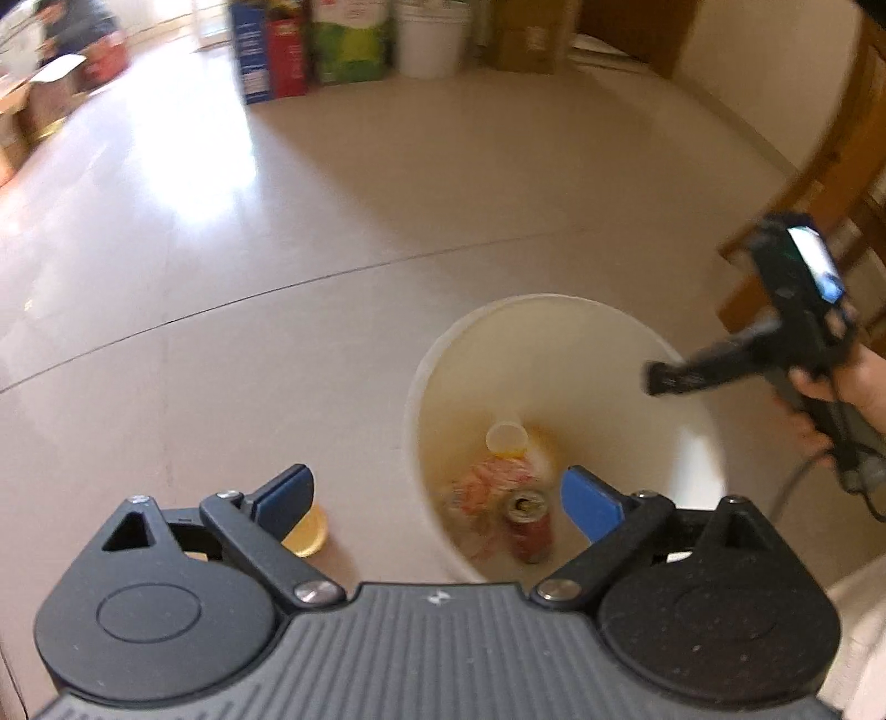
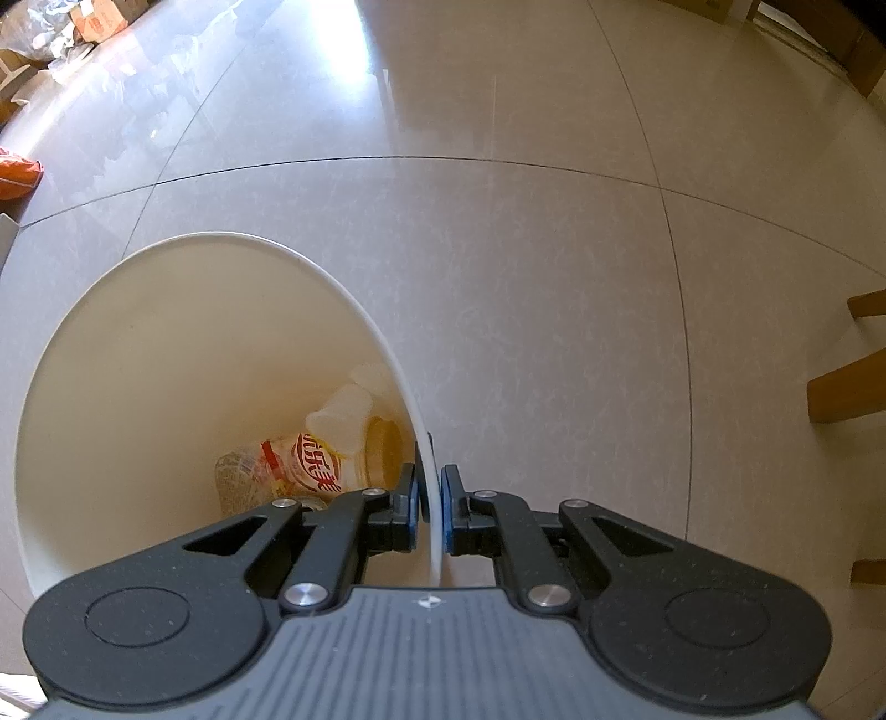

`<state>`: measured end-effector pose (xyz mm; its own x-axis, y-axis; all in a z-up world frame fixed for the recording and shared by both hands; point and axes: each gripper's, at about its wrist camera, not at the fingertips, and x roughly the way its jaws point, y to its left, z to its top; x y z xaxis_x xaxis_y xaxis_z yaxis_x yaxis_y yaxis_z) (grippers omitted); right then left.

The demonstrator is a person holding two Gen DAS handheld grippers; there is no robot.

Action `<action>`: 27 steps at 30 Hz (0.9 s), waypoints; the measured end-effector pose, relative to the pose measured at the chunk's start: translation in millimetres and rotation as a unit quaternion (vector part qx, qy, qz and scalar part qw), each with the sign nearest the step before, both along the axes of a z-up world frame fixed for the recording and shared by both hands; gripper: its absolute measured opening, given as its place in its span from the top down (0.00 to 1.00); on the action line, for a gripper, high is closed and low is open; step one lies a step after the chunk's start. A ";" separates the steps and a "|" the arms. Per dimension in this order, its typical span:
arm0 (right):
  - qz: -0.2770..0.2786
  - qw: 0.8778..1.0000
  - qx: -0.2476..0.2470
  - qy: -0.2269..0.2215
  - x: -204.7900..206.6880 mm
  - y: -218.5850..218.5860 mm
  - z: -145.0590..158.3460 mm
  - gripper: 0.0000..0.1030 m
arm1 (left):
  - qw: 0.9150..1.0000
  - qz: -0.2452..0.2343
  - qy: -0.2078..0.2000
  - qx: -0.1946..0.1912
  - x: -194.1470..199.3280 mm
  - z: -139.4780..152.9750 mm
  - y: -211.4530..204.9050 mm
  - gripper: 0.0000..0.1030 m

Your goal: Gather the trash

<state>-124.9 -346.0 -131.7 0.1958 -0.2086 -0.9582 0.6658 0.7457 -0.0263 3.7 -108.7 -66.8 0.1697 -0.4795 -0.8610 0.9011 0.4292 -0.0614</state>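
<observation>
White plastic formed the tall round bin, which stood on the pale glossy tiled floor with its mouth open upward. Trash lay at the bottom of the bin: a red drink can on its side, long axis running toward the left wrist camera with its opened top end facing up out of the bin; beside it a crumpled wrapper with red and orange print; and farther in, a clear plastic cup with red lettering lying tilted, its long axis across the bin floor and its mouth turned toward the near wall. A white crumpled plastic cup rested on top of it.

Above the bin's near rim the left gripper hung with its blue-padded fingers spread wide and nothing between them. Outside the bin, just beside its wall under the left finger, a round yellow lid lay flat on the floor.

On the bin's far side a hand held the right gripper, whose pads were pinched closed on the bin's thin rim, one pad inside the wall and one outside.

Wooden furniture legs stood near the bin, and cartons and a white bucket stood well apart from it.
</observation>
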 end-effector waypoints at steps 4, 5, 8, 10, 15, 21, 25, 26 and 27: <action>0.001 1.000 -0.001 0.000 -0.9 0.4 -0.4 0.90 | 0.999 0.038 -0.005 0.005 21.9 -13.4 18.8 0.07; 0.001 1.000 -0.001 0.000 -1.3 0.6 -0.8 0.90 | 0.999 0.051 -0.005 0.007 27.1 -19.3 24.0 0.07; 0.002 1.000 -0.002 0.000 -1.3 1.0 -0.8 0.90 | 0.996 0.083 -0.002 0.015 42.4 -40.4 37.6 0.07; 0.002 1.000 -0.003 0.001 -1.1 1.7 -0.7 0.90 | 0.994 0.105 -0.003 0.021 50.9 -57.4 45.7 0.07; 0.002 1.000 -0.003 0.003 0.7 2.8 -1.4 0.90 | 0.987 0.151 0.000 0.053 73.7 -108.9 65.1 0.07; 0.003 1.000 -0.005 0.004 1.8 3.1 -0.5 0.90 | 0.974 0.204 0.024 0.094 94.6 -178.7 94.9 0.08; 0.002 1.000 -0.005 0.004 1.5 3.2 -1.0 0.90 | 0.965 0.233 0.045 0.114 104.0 -214.4 107.3 0.08; 0.002 1.000 -0.005 0.004 1.5 3.2 -1.1 0.90 | 0.963 0.237 0.047 0.122 105.9 -223.3 107.6 0.09; 0.001 1.000 -0.005 0.003 1.4 3.2 -1.2 0.90 | 0.962 0.238 0.047 0.129 104.6 -229.7 109.8 0.12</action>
<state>-123.5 -342.8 -132.8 0.1901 -0.2170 -0.9575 0.6636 0.7472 -0.0376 108.3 1.1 -296.5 0.2320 -0.1357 -0.9632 0.5946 0.8034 0.0300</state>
